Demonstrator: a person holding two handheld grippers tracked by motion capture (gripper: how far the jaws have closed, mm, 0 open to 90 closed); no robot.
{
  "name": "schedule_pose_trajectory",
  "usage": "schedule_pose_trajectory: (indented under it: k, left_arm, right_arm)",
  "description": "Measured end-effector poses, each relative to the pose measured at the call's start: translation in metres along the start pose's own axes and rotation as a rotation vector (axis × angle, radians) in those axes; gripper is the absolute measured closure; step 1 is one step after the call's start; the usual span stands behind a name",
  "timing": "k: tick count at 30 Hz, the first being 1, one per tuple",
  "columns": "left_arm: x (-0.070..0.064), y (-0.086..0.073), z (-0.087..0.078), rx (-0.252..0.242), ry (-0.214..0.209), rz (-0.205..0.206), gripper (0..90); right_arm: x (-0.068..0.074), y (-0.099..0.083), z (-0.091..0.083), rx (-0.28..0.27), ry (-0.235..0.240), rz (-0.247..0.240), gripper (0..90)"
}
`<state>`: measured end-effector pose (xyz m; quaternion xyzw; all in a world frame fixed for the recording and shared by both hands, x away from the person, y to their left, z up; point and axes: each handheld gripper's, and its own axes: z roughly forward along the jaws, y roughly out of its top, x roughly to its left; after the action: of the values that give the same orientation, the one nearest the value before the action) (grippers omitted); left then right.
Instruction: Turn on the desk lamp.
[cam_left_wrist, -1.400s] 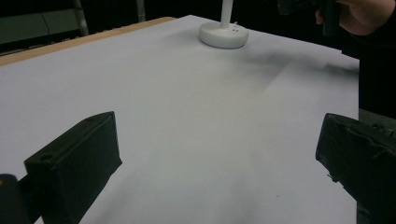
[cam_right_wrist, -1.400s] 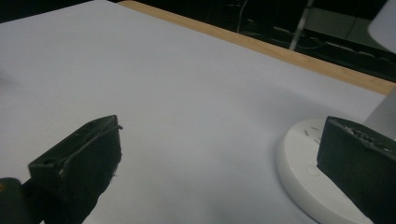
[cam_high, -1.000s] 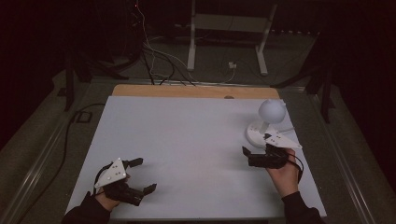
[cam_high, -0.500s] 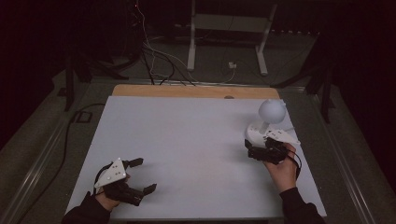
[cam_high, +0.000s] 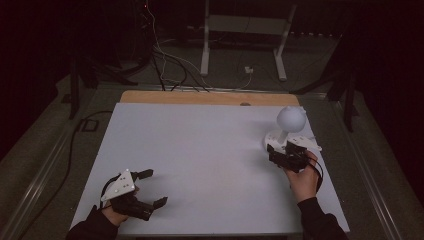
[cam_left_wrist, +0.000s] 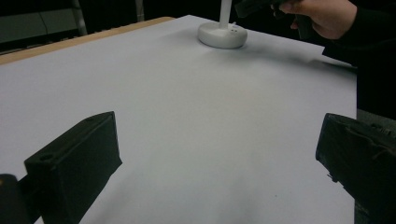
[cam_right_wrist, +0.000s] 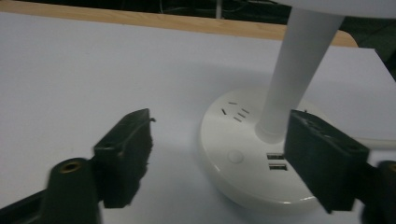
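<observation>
While the lamp (cam_high: 286, 131) stands untouched near the table's far right corner, nothing of the work looks done yet; its round base (cam_right_wrist: 254, 158) shows a button (cam_right_wrist: 236, 156) on top, socket slots and two USB ports, and its stem (cam_right_wrist: 299, 70) rises to a white globe. Right gripper (cam_high: 283, 152) hovers just short of the base, jaws spread wide and holding nothing, with base and stem between them in the right gripper view; I judge the reach nearly made, the grasp or press on the button left to do. Left gripper (cam_high: 145, 189) rests well apart at the near left, jaws also wide and empty. Table (cam_high: 200, 150) lies bare between them, so room is ample; the lamp sits close to the right edge, with a white cord (cam_right_wrist: 373, 142) trailing from it on that side.
</observation>
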<state>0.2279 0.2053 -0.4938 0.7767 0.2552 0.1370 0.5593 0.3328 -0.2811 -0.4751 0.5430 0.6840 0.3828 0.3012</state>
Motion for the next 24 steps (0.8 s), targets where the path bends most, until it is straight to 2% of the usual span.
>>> schedule_pose_trajectory:
  k: [5, 6, 9, 11, 13, 19, 24]
  left_arm:
    - [0.0, 0.0, 0.0, 0.0, 0.002, -0.001, 0.3]
    - [0.0, 0.0, 0.0, 0.0, 0.001, 0.0, 0.3]
    - [0.0, 0.0, 0.0, 0.0, 0.0, 0.001, 0.3]
    - [0.0, 0.0, 0.0, -0.001, 0.0, 0.001, 0.3]
    - [0.0, 0.0, 0.0, -0.001, -0.001, -0.001, 0.3]
    - [0.0, 0.0, 0.0, 0.001, -0.001, -0.001, 0.3]
    - [0.0, 0.0, 0.0, 0.001, 0.0, -0.001, 0.3]
  right_arm:
    - [0.0, 0.002, 0.003, 0.016, -0.039, 0.003, 44.5]
    - [-0.001, 0.002, 0.004, 0.017, -0.052, 0.011, 53.2]
    - [-0.003, 0.002, 0.005, 0.023, -0.063, 0.026, 59.2]
    - [-0.005, 0.002, 0.008, 0.035, -0.077, 0.034, 68.9]
    - [-0.006, 0.001, 0.009, 0.036, -0.081, 0.032, 71.1]
    - [-0.008, 0.0, 0.016, 0.081, -0.106, 0.019, 87.0]
    - [-0.008, 0.0, 0.02, 0.097, -0.111, 0.02, 90.0]
